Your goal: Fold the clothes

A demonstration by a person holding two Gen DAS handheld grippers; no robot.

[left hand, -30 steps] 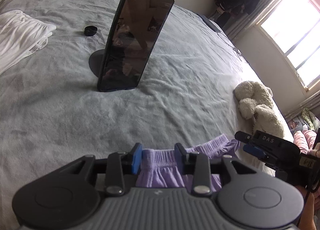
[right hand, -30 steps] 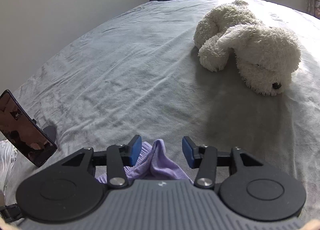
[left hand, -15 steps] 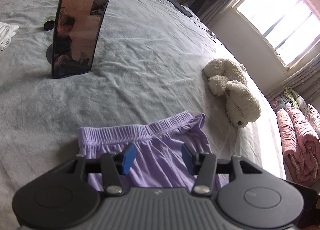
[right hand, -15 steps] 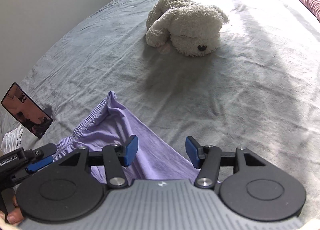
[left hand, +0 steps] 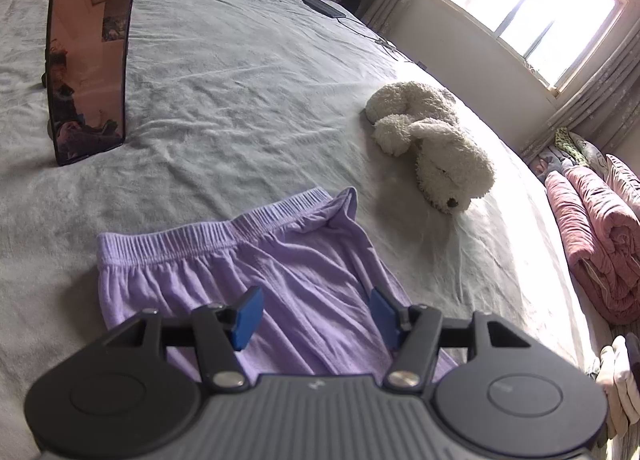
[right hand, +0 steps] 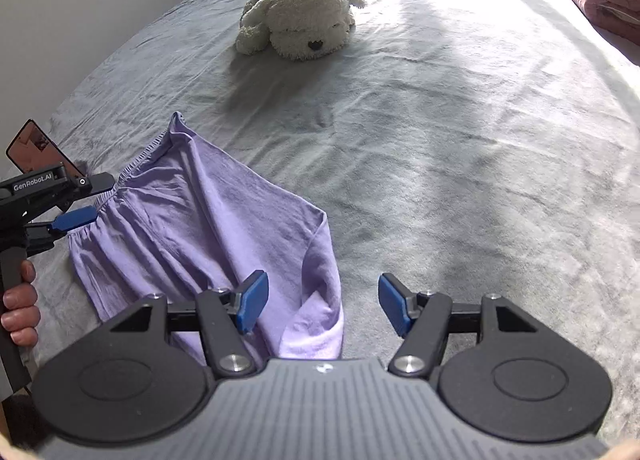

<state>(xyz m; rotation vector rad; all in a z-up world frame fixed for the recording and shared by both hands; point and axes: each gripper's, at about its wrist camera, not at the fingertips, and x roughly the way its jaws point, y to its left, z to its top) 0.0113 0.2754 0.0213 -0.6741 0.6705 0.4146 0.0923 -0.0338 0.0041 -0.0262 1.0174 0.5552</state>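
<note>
- Lilac shorts (left hand: 256, 268) lie flat on the bed (left hand: 240, 100), waistband toward the phone (left hand: 86, 64).
- Left hand-held gripper (left hand: 312, 314) and right hand-held gripper (right hand: 320, 302): jaws opening, nothing gripped.
- Next fold: pinch matching hem corners, lift evenly, avoid dragging wrinkles.

lilac shorts (left hand: 256, 272) | flat, creased | on grey bedspread (left hand: 240, 100)

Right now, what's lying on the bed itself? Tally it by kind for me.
Purple shorts: 1
White plush dog: 1
Phone on a stand: 1
Flat dark device at the far edge: 1
Total: 4
</note>
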